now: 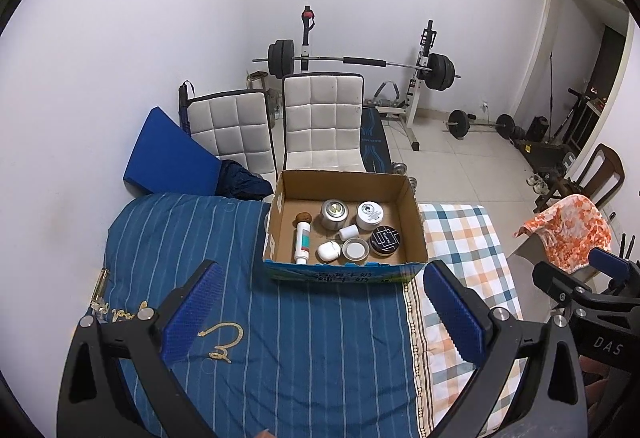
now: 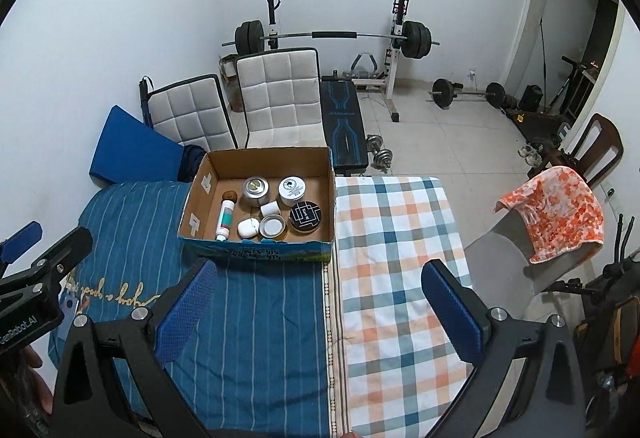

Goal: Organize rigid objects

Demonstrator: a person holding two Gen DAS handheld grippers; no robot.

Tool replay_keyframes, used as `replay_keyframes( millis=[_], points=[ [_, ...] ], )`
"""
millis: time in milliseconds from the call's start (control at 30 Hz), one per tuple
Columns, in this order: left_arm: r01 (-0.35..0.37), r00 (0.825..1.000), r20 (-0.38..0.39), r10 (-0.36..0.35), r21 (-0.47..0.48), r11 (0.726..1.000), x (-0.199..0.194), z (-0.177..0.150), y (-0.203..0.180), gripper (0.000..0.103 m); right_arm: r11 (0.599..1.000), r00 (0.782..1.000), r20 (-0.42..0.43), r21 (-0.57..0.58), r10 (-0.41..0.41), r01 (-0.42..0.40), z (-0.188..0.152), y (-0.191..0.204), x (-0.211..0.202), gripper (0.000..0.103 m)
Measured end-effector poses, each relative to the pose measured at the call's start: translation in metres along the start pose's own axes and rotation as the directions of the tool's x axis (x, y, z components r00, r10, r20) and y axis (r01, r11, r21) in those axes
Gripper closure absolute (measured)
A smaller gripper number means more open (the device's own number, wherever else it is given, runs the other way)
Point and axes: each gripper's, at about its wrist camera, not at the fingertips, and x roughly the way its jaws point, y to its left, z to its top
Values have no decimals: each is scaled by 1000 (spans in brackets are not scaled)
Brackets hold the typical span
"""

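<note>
Both the left gripper (image 1: 320, 302) and right gripper (image 2: 320, 298) gape wide, empty, above the bedspread (image 1: 312, 350).

Home gym corner behind a cloth-covered surface, white walls all round.

At twelve o'clock a barbell (image 1: 360, 62) sits on its rack against the wall (image 1: 120, 38), two white quilted chairs (image 1: 324, 122) in front, a blue pad (image 1: 168, 154) leaning at ten. Pale floor tiles (image 1: 460, 166) run to a doorway (image 2: 560, 18) at two; a wooden chair (image 2: 600, 150) with an orange towel (image 2: 556, 214) stands at three.
</note>
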Motion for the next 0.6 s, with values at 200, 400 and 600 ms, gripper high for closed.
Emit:
replay_keyframes(
  millis=[200, 400, 600],
  points=[
    [0, 1000, -3, 0, 0, 1000, -2, 1, 1, 0, 1000, 1000, 19, 10, -4, 4, 1, -1, -7, 0],
    [-9, 1000, -9, 10, 21, 1000, -4, 4, 2, 0, 1000, 999, 43, 20, -14, 13, 4, -1, -16, 0],
    [-13, 1000, -7, 13, 24, 1000, -5, 3, 2, 0, 1000, 999, 40, 29, -12, 11, 3, -1, -17, 0]
  ],
)
